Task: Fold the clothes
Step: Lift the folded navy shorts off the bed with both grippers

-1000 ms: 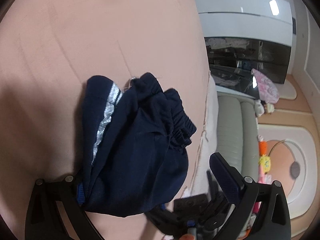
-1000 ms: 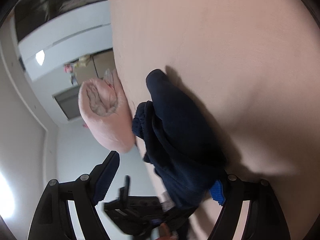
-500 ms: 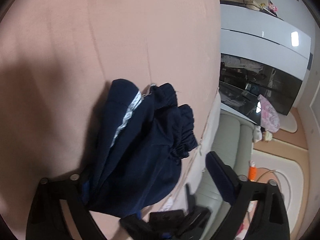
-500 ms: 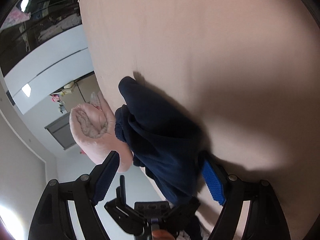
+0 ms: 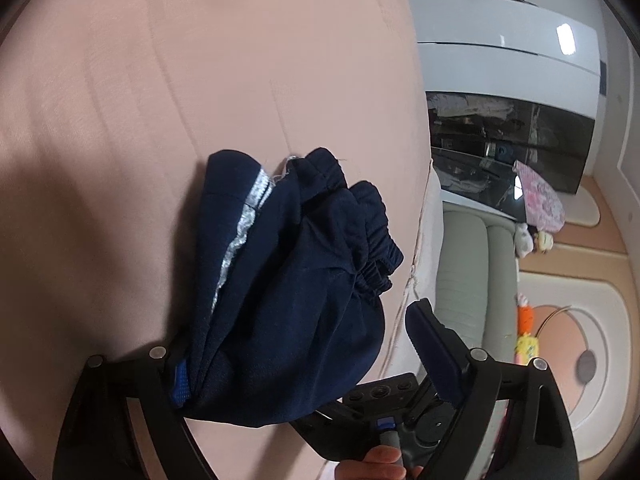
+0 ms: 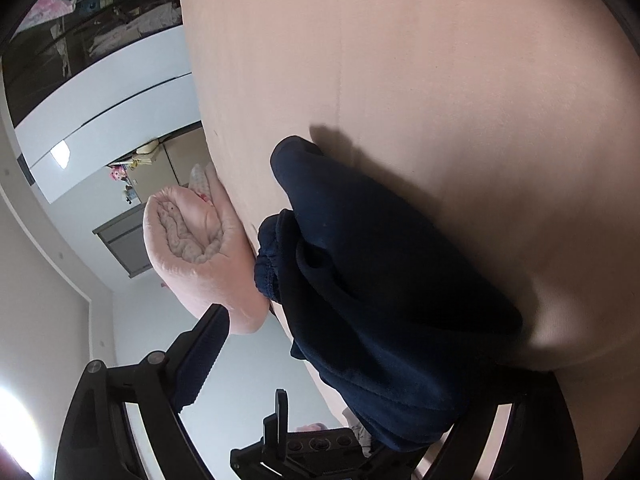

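One garment, navy shorts [image 5: 288, 288], lies bunched on a pink bed [image 5: 200, 80], close to the bed's edge [image 5: 420, 240]. In the left wrist view that edge runs down the right side of the sheet, just past the gathered waistband [image 5: 372, 248]; beyond it lie a grey sofa [image 5: 472, 264] and the floor. Away from the edge, the sheet is bare and wide, giving open room above and to the left of the shorts.

The shorts' long axis runs from the tools out across the sheet, roughly along the bed's edge. The waistband faces the edge; one silver stripe [image 5: 240, 240] runs lengthwise down the side away from it.

Two tools are in view, one in each hand. The left tool [image 5: 304, 360] stands wide open: its left pad lies against the near end of the shorts, partly under the cloth, while its right pad hangs clear over the edge, so nothing is gripped. Its jaws have closed a little in the last second. The right tool [image 6: 332, 364] is also wide, its jaws just having opened further; the near end of the shorts [image 6: 380, 300] lies between them, the left finger [image 6: 200, 356] clear of the cloth, the right finger hidden under it. One rolled pink blanket [image 6: 200, 252] sits at the bed's edge beside the waistband.
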`<action>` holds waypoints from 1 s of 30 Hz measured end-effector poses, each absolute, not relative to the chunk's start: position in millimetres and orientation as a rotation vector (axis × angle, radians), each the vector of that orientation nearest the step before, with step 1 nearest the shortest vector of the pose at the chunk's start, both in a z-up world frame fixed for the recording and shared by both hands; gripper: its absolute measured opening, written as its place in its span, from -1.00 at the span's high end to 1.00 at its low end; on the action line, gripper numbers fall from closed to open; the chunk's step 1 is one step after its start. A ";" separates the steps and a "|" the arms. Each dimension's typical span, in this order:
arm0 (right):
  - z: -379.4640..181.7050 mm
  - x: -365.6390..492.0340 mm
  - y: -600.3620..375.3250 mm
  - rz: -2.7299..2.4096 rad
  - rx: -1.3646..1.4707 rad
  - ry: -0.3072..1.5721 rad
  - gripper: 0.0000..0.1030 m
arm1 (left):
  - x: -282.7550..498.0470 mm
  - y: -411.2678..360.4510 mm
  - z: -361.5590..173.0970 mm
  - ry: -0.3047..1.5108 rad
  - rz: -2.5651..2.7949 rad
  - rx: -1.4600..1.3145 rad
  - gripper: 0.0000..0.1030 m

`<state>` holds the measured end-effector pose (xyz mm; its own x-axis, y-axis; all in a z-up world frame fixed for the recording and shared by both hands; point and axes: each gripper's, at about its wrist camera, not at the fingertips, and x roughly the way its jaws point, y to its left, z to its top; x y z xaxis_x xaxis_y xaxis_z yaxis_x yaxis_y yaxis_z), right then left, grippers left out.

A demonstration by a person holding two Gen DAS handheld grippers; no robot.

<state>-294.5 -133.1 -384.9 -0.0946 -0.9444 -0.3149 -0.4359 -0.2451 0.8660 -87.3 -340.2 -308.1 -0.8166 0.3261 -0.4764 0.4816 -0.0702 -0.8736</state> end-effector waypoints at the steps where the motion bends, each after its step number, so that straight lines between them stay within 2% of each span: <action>1: -385.9 -293.9 -132.6 -1.320 1.683 -1.505 -0.66 | -85.4 -339.5 -308.2 2.049 -2.033 0.897 -0.75; 4: -393.3 -289.9 -127.2 -1.323 1.703 -1.506 -0.24 | -84.5 -339.7 -307.6 2.042 -2.035 0.894 -0.75; 5: -397.5 -287.8 -124.5 -1.320 1.715 -1.510 0.06 | -84.3 -340.4 -307.3 2.046 -2.030 0.900 -0.75; 6: -403.4 -285.1 -121.6 -1.312 1.725 -1.509 0.43 | -86.3 -341.2 -306.9 2.052 -2.020 0.913 -0.75; 7: -409.8 -282.2 -118.6 -1.303 1.734 -1.508 0.60 | -89.3 -342.0 -306.4 2.060 -2.009 0.931 -0.75; 8: -411.9 -281.8 -119.2 -1.317 1.729 -1.452 0.86 | -93.5 -342.9 -304.9 2.064 -1.998 0.953 -0.75; 9: -410.2 -280.7 -120.9 -1.355 1.706 -1.380 0.91 | -96.3 -343.3 -303.8 2.062 -1.991 0.970 -0.75; 12: -402.1 -277.1 -124.5 -1.446 1.651 -1.283 0.92 | -102.6 -342.9 -301.6 2.038 -1.981 0.999 -0.76; 16: -404.7 -280.4 -123.7 -1.416 1.671 -1.312 0.92 | -113.3 -339.6 -297.2 1.970 -1.987 1.031 -0.80; 18: -406.6 -282.4 -122.5 -1.383 1.669 -1.328 0.92 | -118.6 -337.8 -296.2 1.951 -2.003 1.029 -0.94; 20: -406.1 -282.9 -123.3 -1.384 1.671 -1.323 0.92 | -120.9 -336.0 -295.9 1.937 -2.018 1.012 -0.98; 25: -404.2 -280.5 -121.1 -1.398 1.669 -1.315 0.91 | -116.6 -329.9 -297.8 1.885 -2.115 0.941 -0.98; 28: -408.7 -276.5 -113.1 -1.378 1.673 -1.326 0.90 | -113.7 -325.9 -297.2 1.819 -2.147 0.935 -0.82; 30: -408.4 -275.4 -112.3 -1.376 1.670 -1.327 0.90 | -110.1 -325.6 -298.2 1.797 -2.143 0.925 -0.55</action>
